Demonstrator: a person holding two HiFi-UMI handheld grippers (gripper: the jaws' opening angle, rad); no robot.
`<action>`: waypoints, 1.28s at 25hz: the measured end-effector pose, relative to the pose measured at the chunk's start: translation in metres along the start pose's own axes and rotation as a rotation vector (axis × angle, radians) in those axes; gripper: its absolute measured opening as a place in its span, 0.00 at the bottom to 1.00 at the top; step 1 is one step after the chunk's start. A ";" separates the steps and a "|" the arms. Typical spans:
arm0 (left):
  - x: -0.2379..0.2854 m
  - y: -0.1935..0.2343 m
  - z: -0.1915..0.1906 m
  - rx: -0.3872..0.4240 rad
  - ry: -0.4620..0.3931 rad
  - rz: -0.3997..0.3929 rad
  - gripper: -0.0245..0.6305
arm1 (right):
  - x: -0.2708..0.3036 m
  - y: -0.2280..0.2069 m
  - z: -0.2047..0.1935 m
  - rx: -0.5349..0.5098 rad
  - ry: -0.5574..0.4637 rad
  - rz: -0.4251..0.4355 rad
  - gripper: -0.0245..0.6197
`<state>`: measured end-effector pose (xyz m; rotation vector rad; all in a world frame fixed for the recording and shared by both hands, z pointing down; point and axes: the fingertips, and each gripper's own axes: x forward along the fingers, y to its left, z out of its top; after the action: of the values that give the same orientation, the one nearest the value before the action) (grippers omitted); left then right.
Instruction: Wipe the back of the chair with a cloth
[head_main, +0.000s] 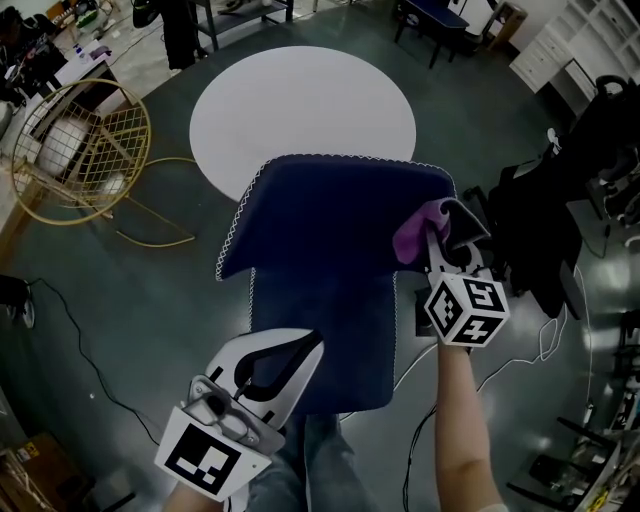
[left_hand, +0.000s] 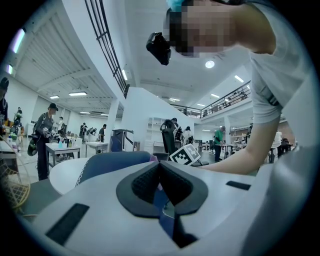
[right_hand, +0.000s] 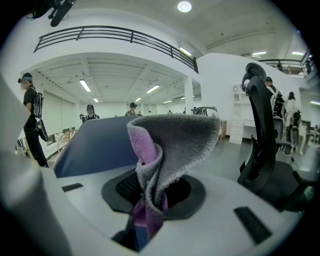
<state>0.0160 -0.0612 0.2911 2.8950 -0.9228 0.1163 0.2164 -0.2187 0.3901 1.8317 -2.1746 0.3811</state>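
Two grippers work over a navy chair (head_main: 330, 200) with a white stitched edge, seen from above in the head view. The chair shows a wide panel farther from the person and a narrower panel running back toward the person's legs.

The right gripper (head_main: 437, 240) is at the right corner of the wide panel. Its jaws are clamped on a cloth (head_main: 418, 228), purple on one face and grey on the other. In the right gripper view the cloth (right_hand: 175, 145) is pinched between the pads of the right gripper (right_hand: 150, 192), rises from them and folds over to the right, with the chair (right_hand: 95, 145) just behind it on the left. In the head view the cloth's purple face lies against the panel's corner. A bare forearm (head_main: 462, 420) runs back from this gripper.

The left gripper (head_main: 303, 347) hangs over the near left part of the narrow panel. In its own view the left gripper (left_hand: 160, 172) has its jaws together, pads meeting at the tips with nothing between them; only navy fabric shows through the slot below. I cannot tell whether it touches the chair.

Beyond the chair stands a round white table (head_main: 300, 100). A gold wire chair (head_main: 80, 150) sits well apart at the left, and a cable (head_main: 70, 340) trails over the dark floor (head_main: 130, 300). A black office chair (right_hand: 260, 130) stands to the right.
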 end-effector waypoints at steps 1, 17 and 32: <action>0.000 -0.001 -0.001 -0.001 0.000 0.001 0.06 | 0.000 -0.001 -0.005 0.002 0.006 -0.001 0.18; -0.003 -0.006 -0.007 0.020 0.000 0.033 0.06 | 0.003 0.005 -0.041 -0.047 0.062 0.015 0.18; -0.036 0.003 -0.016 0.019 -0.015 0.095 0.06 | 0.037 0.099 -0.043 -0.124 0.079 0.129 0.18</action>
<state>-0.0156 -0.0409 0.3030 2.8733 -1.0677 0.1112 0.1145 -0.2204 0.4415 1.5902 -2.2160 0.3317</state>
